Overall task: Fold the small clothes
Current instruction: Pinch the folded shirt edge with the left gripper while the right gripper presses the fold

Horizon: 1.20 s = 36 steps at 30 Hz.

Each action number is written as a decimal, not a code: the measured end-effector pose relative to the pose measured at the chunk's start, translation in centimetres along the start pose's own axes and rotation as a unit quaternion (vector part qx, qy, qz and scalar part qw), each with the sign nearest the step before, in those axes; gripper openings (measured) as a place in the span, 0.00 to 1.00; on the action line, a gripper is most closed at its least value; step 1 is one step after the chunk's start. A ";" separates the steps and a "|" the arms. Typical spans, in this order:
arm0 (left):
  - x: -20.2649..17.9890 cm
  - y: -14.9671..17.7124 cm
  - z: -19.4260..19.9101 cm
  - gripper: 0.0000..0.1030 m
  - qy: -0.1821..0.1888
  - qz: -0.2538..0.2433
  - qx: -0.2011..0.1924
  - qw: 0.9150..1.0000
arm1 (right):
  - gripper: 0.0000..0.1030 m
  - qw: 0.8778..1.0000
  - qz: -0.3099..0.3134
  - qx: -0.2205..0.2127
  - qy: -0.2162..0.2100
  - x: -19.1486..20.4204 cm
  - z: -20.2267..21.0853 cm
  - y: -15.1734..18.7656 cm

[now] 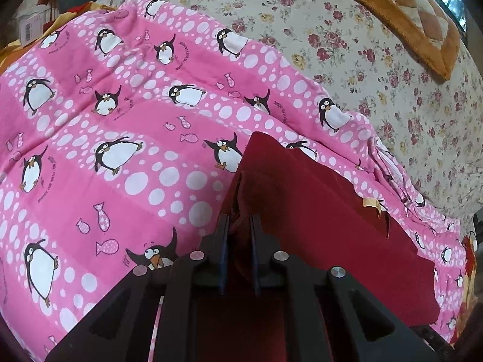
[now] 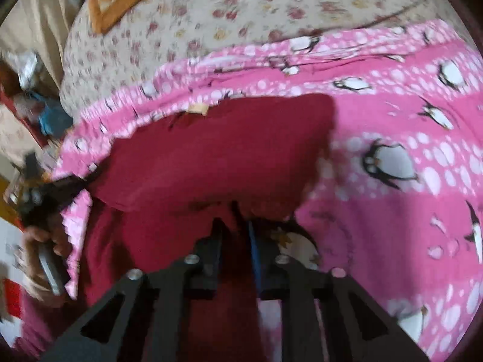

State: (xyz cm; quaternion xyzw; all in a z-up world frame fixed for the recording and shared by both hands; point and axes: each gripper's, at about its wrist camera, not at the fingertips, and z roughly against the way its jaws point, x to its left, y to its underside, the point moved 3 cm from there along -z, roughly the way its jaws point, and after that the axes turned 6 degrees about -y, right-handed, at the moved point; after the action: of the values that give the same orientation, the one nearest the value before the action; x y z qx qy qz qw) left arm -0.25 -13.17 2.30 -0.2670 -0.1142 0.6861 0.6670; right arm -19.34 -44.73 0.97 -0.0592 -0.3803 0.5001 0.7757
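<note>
A dark red garment [image 1: 317, 208] lies on a pink penguin-print sheet [image 1: 120, 138]. In the left wrist view my left gripper [image 1: 240, 229] is shut on a pinched edge of the garment, which stretches away to the right with a small tan label [image 1: 372, 202] at its far edge. In the blurred right wrist view my right gripper [image 2: 235, 229] is shut on the near edge of the same red garment [image 2: 217, 150], lifted a little above the sheet [image 2: 392, 138]. The left gripper and the hand holding it [image 2: 42, 229] show at the left of that view.
The pink sheet lies over a cream floral bedspread [image 1: 347, 30]. An orange-and-cream quilted blanket [image 1: 416, 15] lies at the back. Cluttered items [image 2: 45, 114] sit beside the bed at the left of the right wrist view.
</note>
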 end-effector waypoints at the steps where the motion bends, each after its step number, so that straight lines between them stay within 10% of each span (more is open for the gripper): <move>1: 0.0 -0.1 0.0 0.00 0.000 -0.001 0.001 1.000 | 0.08 1.000 0.011 -0.006 0.006 0.1 1.5 0.6; 11: -0.1 0.2 -0.1 0.00 -0.005 -0.003 0.005 1.000 | 0.03 0.998 -0.033 0.033 0.036 -3.7 5.0 5.8; 15: -0.4 0.3 -0.3 0.00 -0.014 -0.008 0.002 1.000 | 0.62 0.998 -0.067 -0.023 0.000 -3.9 5.9 2.1; 22: -0.7 0.4 -0.4 0.00 -0.027 -0.023 0.000 0.999 | 0.69 0.989 -0.143 -0.033 -0.011 -5.4 -0.4 -4.0; 24: -0.7 0.3 -0.4 0.00 -0.028 -0.025 0.001 0.999 | 0.60 0.987 -0.160 -0.018 -0.015 -6.5 -2.7 -4.7; 26: -0.8 0.3 -0.4 0.00 -0.025 -0.024 -0.001 0.999 | 0.15 0.993 -0.117 -0.017 -0.003 -5.8 -3.3 -5.6; 32: -2.0 0.1 0.3 0.00 -0.022 -0.047 -0.025 0.998 | 0.12 0.995 0.028 -0.082 0.051 -2.4 -0.9 -9.0; 36: -2.4 0.8 -1.3 0.00 -0.038 -0.060 0.000 0.997 | 0.12 0.996 0.000 -0.028 0.088 -5.7 -4.4 -8.2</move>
State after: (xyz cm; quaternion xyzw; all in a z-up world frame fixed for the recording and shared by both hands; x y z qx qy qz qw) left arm -0.32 -15.84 1.38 -0.2334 -0.1550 0.6542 0.7025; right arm -11.68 -52.19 -1.22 -0.1249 -0.3246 0.4821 0.8041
